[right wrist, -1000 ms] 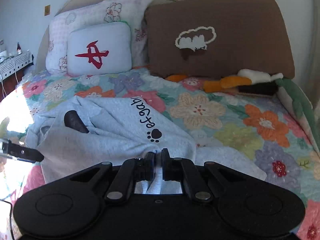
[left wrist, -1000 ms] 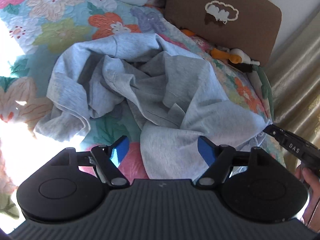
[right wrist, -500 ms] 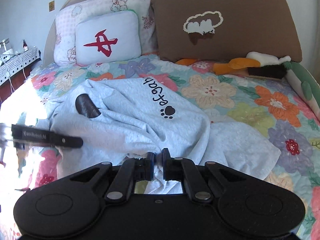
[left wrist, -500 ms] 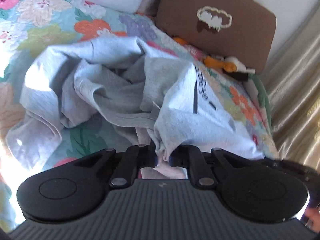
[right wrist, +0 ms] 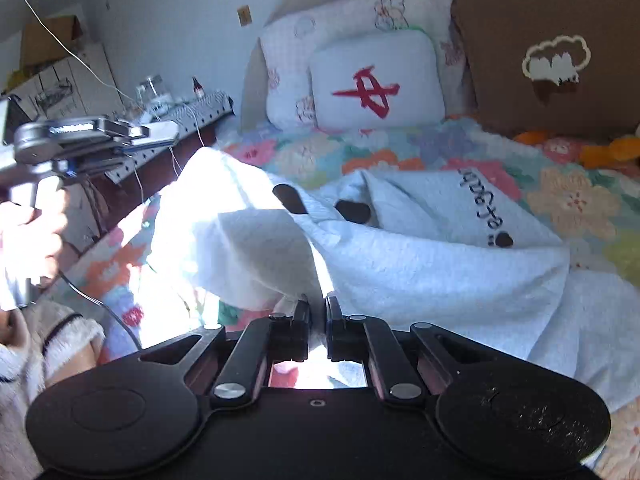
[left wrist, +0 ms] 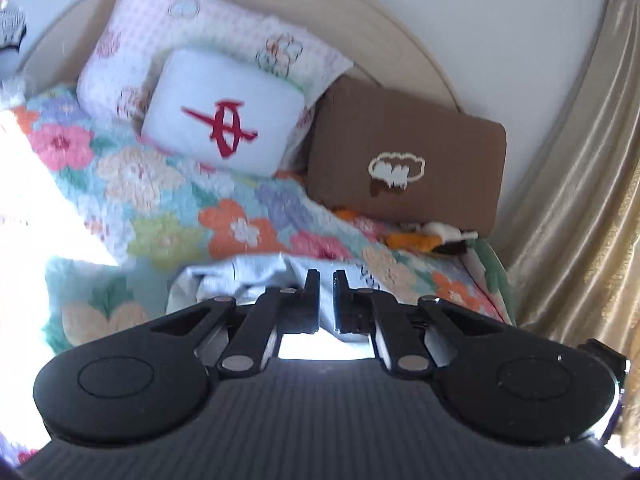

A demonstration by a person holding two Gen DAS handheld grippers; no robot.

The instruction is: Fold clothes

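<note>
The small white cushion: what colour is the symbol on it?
Red, on the cushion; clearest in the right wrist view.

Soft matt grey jersey shirt (right wrist: 420,264), quilted cotton bedspread (left wrist: 168,200), glossy satin curtain (left wrist: 580,184), matt ribbed plastic left tool (left wrist: 326,280).

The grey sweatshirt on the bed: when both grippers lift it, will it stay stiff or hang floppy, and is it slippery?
The grey sweatshirt will probably hang floppy: it already lies in soft folds and sags from the right gripper. It looks light, since a small pinch raises a large flap. Its knit surface seems matte, so slipping is unlikely. The left gripper also looks closed on cloth.
</note>
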